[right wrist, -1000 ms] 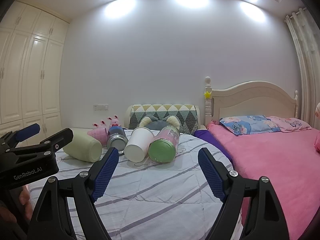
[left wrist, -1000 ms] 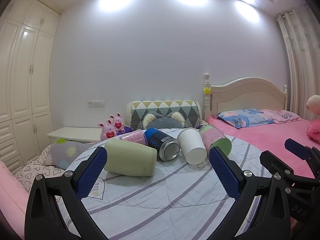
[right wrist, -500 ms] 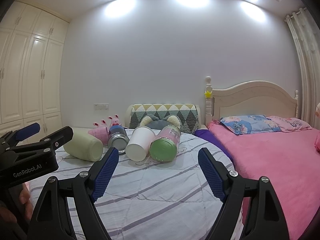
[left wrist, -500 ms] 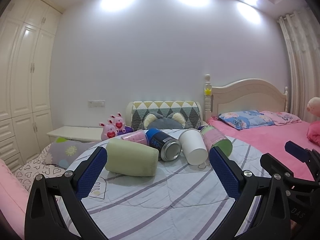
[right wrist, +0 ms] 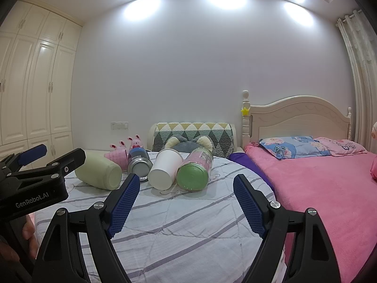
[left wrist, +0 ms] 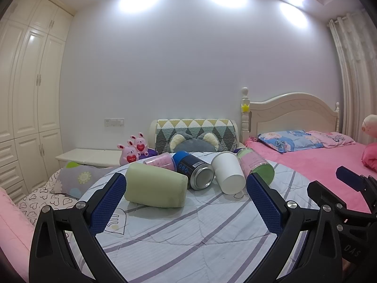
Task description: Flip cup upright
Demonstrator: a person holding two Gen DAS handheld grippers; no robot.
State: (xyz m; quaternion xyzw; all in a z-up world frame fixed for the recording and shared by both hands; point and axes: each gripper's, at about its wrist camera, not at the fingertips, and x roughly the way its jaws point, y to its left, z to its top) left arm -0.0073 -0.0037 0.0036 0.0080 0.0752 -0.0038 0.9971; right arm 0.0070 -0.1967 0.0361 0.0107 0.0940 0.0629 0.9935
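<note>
Several cups lie on their sides in a row on a striped quilt [left wrist: 188, 231]. From the left: a pale green cup [left wrist: 155, 185] [right wrist: 99, 172], a pink cup [left wrist: 160, 160] [right wrist: 116, 156], a dark blue metal cup [left wrist: 194, 171] [right wrist: 139, 164], a white paper cup [left wrist: 228, 173] [right wrist: 165, 169], and a pink cup with a green base [left wrist: 255, 166] [right wrist: 195, 168]. My left gripper [left wrist: 186, 202] is open and empty, short of the pale green cup. My right gripper [right wrist: 186, 202] is open and empty, short of the white and green-based cups.
A pink bed [right wrist: 318, 184] with pillows lies to the right. A patterned cushion [left wrist: 196, 134] and pink bunny toys [left wrist: 133, 149] sit behind the cups. A white wardrobe [left wrist: 26, 94] stands at the left. The left gripper's body [right wrist: 35, 184] shows in the right wrist view.
Both grippers have crept slightly forward toward the cups. The cups have not moved and both grippers stay open.
</note>
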